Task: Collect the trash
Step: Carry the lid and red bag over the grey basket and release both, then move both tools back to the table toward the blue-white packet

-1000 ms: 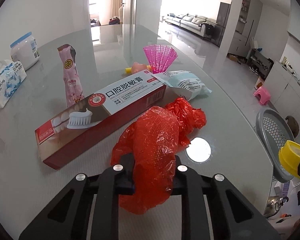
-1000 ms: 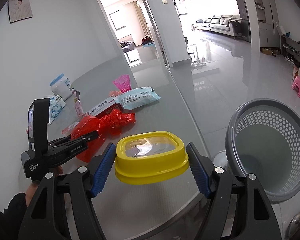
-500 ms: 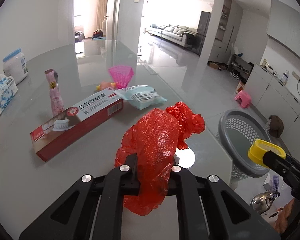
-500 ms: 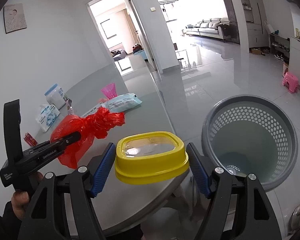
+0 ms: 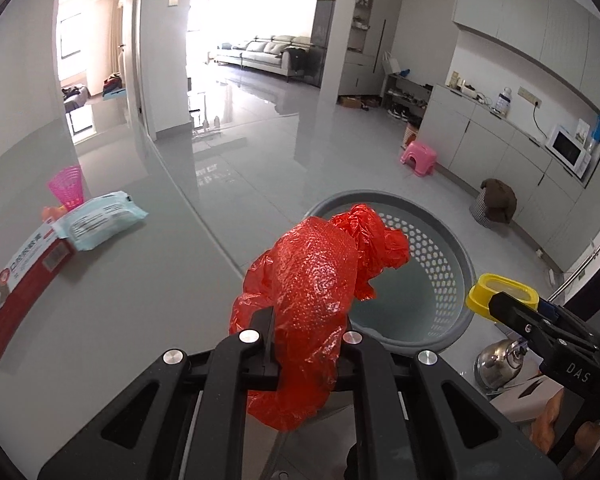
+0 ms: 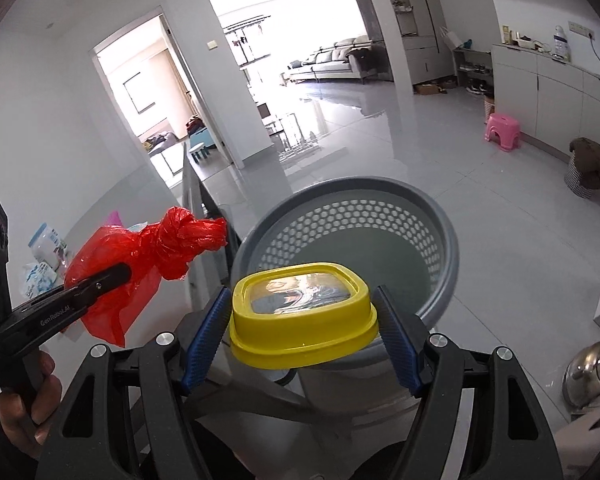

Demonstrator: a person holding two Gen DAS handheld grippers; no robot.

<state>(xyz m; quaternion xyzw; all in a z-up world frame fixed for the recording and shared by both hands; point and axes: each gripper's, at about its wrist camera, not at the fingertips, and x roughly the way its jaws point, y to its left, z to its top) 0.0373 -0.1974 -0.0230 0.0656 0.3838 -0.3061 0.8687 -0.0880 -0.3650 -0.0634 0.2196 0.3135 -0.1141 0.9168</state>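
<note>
Left gripper point(image 5: 300, 328) clamps the red plastic bag point(image 5: 312, 280) — held over the edge of the surface point(image 5: 120, 300), grey basket point(image 5: 432, 264) at 1 o'clock; right gripper point(image 6: 302, 314) squeezes the yellow lid point(image 6: 304, 320) above that basket.

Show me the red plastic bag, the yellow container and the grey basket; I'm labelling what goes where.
red plastic bag point(image 5: 308, 280): left wrist view, bulging middle.
yellow container point(image 6: 302, 320): right wrist view, front wall.
grey basket point(image 6: 440, 216): right wrist view, far right rim.
</note>
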